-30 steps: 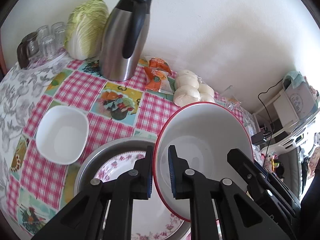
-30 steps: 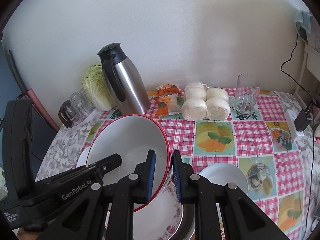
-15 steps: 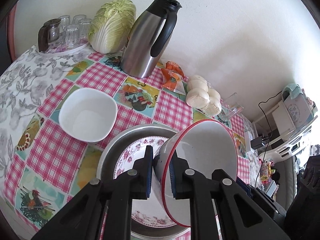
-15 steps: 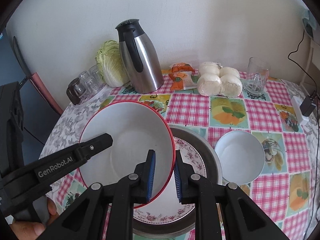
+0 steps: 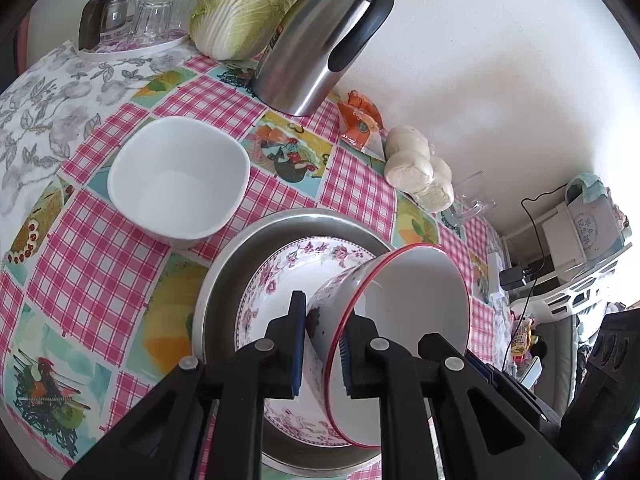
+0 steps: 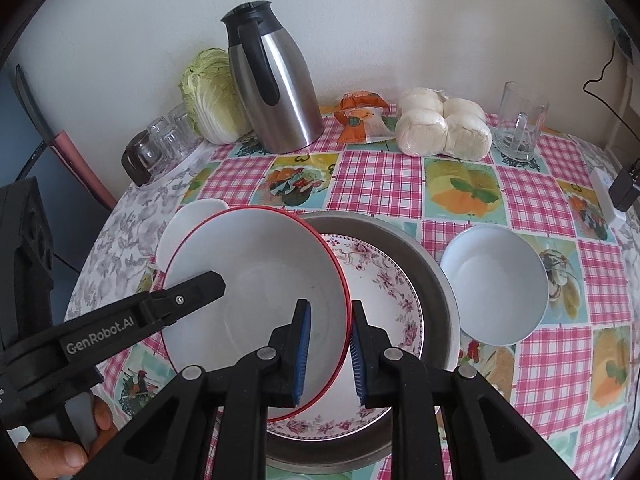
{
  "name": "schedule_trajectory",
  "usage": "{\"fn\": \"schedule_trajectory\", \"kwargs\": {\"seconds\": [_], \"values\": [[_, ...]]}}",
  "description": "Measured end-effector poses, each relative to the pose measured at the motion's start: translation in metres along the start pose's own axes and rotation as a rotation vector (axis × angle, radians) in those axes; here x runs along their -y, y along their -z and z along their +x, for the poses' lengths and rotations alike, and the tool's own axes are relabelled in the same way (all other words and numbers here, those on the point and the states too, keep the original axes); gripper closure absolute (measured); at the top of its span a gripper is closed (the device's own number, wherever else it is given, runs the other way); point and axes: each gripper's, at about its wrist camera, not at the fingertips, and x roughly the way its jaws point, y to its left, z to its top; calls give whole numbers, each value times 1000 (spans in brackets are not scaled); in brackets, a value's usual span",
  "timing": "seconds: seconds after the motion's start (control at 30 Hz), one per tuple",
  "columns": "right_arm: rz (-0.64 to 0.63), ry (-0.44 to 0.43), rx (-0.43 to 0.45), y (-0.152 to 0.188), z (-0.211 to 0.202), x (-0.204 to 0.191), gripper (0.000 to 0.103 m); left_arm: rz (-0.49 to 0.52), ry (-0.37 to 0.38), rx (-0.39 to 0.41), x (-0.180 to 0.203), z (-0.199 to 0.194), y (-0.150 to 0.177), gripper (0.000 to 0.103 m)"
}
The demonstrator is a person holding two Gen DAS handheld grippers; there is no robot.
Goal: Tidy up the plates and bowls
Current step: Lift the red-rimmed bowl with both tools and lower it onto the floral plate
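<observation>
A red-rimmed white bowl is tilted over a floral plate that lies in a metal basin. My left gripper is shut on the bowl's near rim. My right gripper straddles the bowl's right rim, its blue pads a little apart from the wall. A white square bowl sits left of the basin. A round white bowl sits right of it.
At the back of the checked tablecloth stand a steel thermos, a cabbage, upturned glasses on a tray, orange snack packets, wrapped buns and a glass mug.
Both grippers lowered the red-rimmed bowl over the floral plate in the basin. The bowl tilted more. The right gripper's pads have spread slightly off the rim.
</observation>
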Motion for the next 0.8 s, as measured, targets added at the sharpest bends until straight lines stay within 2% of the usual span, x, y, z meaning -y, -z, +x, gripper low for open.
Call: {"fn": "schedule_trajectory", "kwargs": {"seconds": [0.8], "values": [[40,21,-77,0,20,13,81,1,-43,-84,1,28,4,88]]}}
